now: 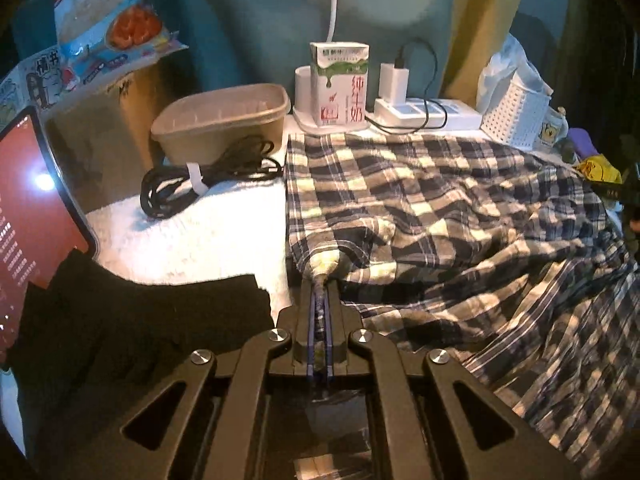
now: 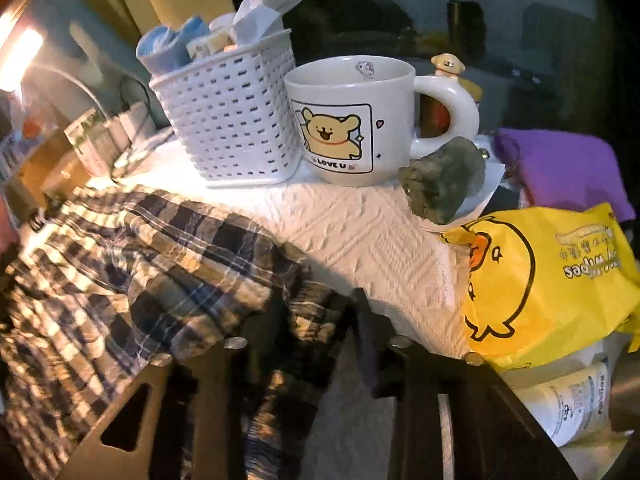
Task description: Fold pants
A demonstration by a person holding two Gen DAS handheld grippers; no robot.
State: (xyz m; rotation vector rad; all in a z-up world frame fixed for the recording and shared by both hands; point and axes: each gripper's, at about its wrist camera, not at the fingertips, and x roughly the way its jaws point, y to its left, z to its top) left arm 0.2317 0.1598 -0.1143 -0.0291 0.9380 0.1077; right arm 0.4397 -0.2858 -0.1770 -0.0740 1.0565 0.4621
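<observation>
The blue, black and cream plaid pants (image 1: pixel 440 208) lie crumpled over the right half of a white textured table cover (image 1: pixel 208 232). My left gripper (image 1: pixel 320 280) is shut on a pinched corner of the pants at their left near edge, and the fabric rises in a small peak into the jaws. In the right wrist view the pants (image 2: pixel 140 248) spread to the left. My right gripper (image 2: pixel 316 312) sits at their right edge with a bunch of gathered fabric filling the gap between its fingers. The image there is blurred.
Along the back stand a beige plastic tub (image 1: pixel 224 120), a coiled black cable (image 1: pixel 192 184), a milk carton (image 1: pixel 340 84), a power strip (image 1: pixel 424 110) and a white basket (image 2: pixel 232 120). A bear mug (image 2: pixel 352 124), a grey figurine (image 2: pixel 444 184) and a yellow wipes pack (image 2: pixel 552 276) crowd the right. A tablet (image 1: pixel 32 220) and black cloth (image 1: pixel 140 320) lie left.
</observation>
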